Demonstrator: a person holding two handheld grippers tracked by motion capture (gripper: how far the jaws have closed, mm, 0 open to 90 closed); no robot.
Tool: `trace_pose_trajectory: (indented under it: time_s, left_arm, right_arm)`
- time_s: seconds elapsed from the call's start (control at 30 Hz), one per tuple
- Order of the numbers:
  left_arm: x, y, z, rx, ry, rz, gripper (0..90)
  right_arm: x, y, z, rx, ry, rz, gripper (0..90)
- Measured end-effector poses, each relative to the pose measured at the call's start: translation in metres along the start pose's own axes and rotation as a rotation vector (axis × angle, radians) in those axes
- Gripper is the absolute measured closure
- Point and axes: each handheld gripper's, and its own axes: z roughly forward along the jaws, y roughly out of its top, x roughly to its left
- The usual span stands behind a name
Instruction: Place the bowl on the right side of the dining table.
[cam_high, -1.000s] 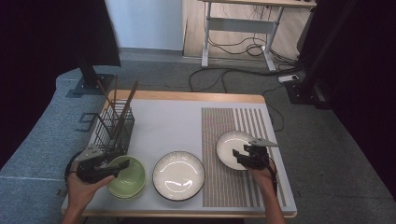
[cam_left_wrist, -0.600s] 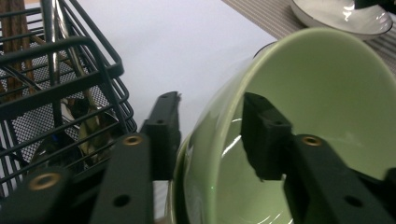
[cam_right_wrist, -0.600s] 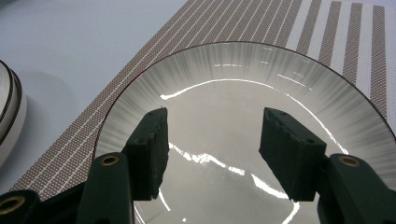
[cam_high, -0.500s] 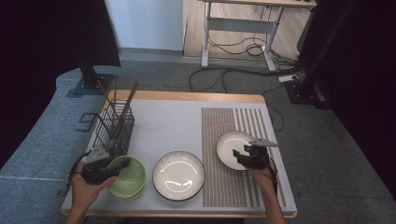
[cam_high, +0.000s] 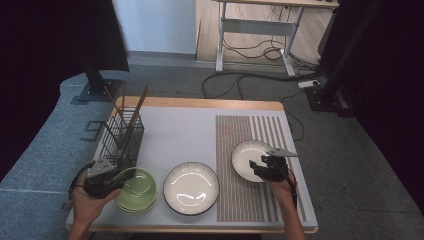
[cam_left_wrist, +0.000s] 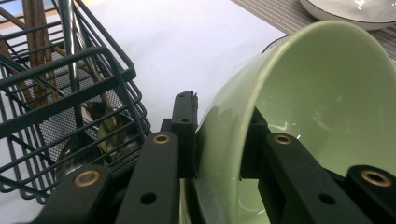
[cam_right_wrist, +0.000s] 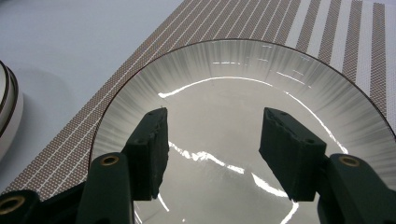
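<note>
Two left gripper (cam_left_wrist: 219, 135) jaws closing astride green bowl (cam_left_wrist: 322, 93) rim

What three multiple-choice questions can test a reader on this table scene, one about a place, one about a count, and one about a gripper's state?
1. Where does the black wire basket with wooden utensils stand?
A. on the striped mat
B. at the table's left side, behind the light green ceramic bowl
C. on the floor

2. How many round dishes are on the table?
A. two
B. three
C. five

3. What is the left gripper doing?
A. its fingers straddle the green bowl's rim
B. hanging open above the basket
C. holding a wooden stick

Answers:
1 B, the high view shows the basket just beyond the bowl.
2 B, green bowl, ribbed white plate with a dark rim in the middle, smaller white plate on the mat.
3 A, one finger is outside the wall, one inside, and the jaws have just been closing.
</note>
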Motion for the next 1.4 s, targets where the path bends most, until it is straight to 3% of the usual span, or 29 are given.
trace_pose_trajectory:
  time_s: [0.2,0.33,0.7,0.97,1.07,1.4]
  left_arm:
    - [0.001,0.001,-0.004,-0.003,-0.002,0.013,76.0]
    - [0.000,0.001,-0.004,0.033,0.016,0.048,80.0]
    - [-0.003,0.002,-0.005,0.031,-0.009,0.056,82.5]
    - [0.002,0.001,-0.009,-0.016,-0.041,0.015,82.5]
    - [0.004,0.001,-0.011,-0.041,-0.031,-0.003,82.5]
    - [0.002,0.003,-0.013,-0.081,-0.049,-0.024,82.3]
  right_arm:
    - [0.000,0.000,0.000,0.002,-0.001,-0.001,42.1]
    - [0.000,0.000,0.001,0.002,-0.002,-0.002,42.0]
    - [-0.002,0.000,0.000,0.000,-0.004,0.005,42.0]
    - [-0.003,-0.001,-0.001,0.000,-0.006,0.005,42.0]
    - [-0.003,-0.001,0.000,-0.001,-0.005,0.008,42.0]
    - [0.000,0.000,0.000,-0.003,0.000,0.003,42.0]
